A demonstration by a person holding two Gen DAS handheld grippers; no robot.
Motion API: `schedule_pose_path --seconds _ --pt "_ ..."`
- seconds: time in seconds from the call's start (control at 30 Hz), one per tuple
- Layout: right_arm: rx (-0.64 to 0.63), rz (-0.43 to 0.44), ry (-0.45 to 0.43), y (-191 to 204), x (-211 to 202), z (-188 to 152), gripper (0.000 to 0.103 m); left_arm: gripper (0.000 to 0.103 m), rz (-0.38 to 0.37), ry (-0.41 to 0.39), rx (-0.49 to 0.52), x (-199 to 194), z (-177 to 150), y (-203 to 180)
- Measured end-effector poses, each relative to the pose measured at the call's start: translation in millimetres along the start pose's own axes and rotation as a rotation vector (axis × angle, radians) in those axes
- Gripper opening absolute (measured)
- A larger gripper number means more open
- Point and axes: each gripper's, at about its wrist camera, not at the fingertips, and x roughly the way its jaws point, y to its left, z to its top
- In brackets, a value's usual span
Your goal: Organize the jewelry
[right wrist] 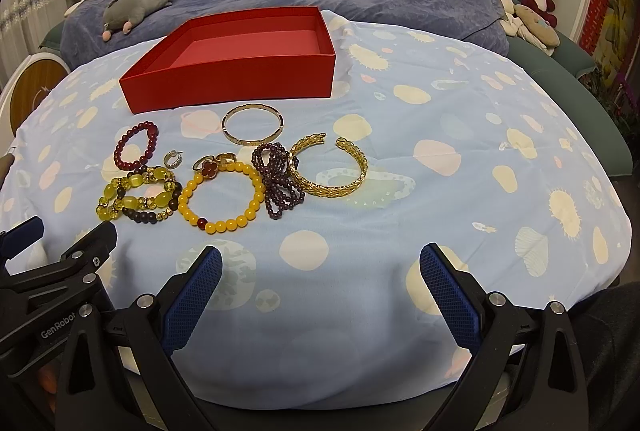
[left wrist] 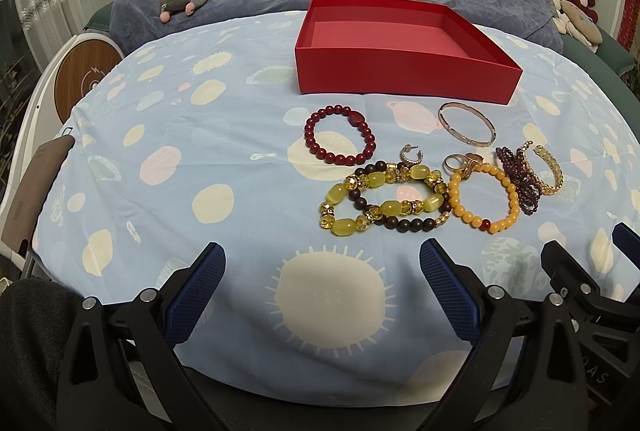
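Nothing is packed yet: both the left gripper (left wrist: 322,285) and right gripper (right wrist: 320,285) hover wide open and empty, so the next move likely means closing on one beaded bracelet, perhaps the round orange-bead bracelet (right wrist: 220,197), for the empty red cardboard box (right wrist: 236,61).

The worktop cloth (right wrist: 400,191) is printed pale blue with cream, pink and mint blobs. The box (right wrist: 240,71) is coloured red, pinker inside. Beads are seen in dark red (left wrist: 340,141), lemon yellow (left wrist: 384,199), amber orange (right wrist: 220,195) and deep purple (right wrist: 276,183). Gold is shown on the open cuff (right wrist: 332,171). Blue pads are borne by black tongs (right wrist: 320,291).
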Motion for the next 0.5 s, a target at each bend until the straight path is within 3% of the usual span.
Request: schedule_pose_path --seconds 0.5 --pt "0.053 0.017 -0.009 -11.7 -3.6 -0.3 0.096 0.094 -0.011 -0.011 -0.031 -3.0 -0.2 7.3"
